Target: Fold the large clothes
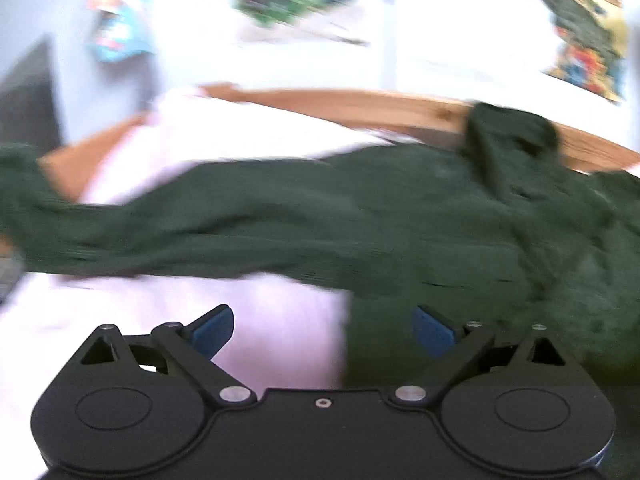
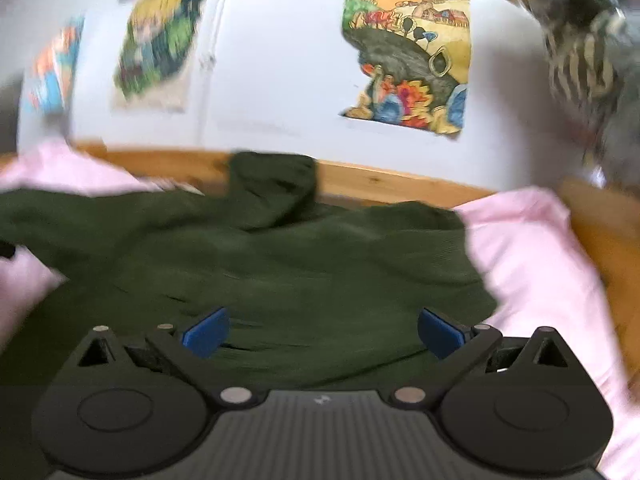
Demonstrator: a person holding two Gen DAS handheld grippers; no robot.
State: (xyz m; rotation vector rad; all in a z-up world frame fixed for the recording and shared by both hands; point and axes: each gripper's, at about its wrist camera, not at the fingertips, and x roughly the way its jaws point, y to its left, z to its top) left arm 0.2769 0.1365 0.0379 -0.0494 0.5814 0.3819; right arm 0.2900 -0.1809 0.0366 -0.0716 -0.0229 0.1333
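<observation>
A dark green knitted sweater (image 1: 360, 216) lies spread on a pink bed sheet (image 1: 260, 312); one sleeve stretches to the left and the rolled collar lies at the far side. In the right wrist view the sweater (image 2: 280, 264) fills the middle, collar toward the wooden rail. My left gripper (image 1: 323, 334) is open and empty above the sweater's near left edge. My right gripper (image 2: 323, 334) is open and empty above the sweater's body. Both views are motion-blurred.
A wooden bed rail (image 2: 380, 184) runs along the far side under a white wall with colourful posters (image 2: 408, 52). Pink sheet (image 2: 536, 264) shows to the right of the sweater. A striped grey cloth (image 2: 588, 52) hangs at the top right.
</observation>
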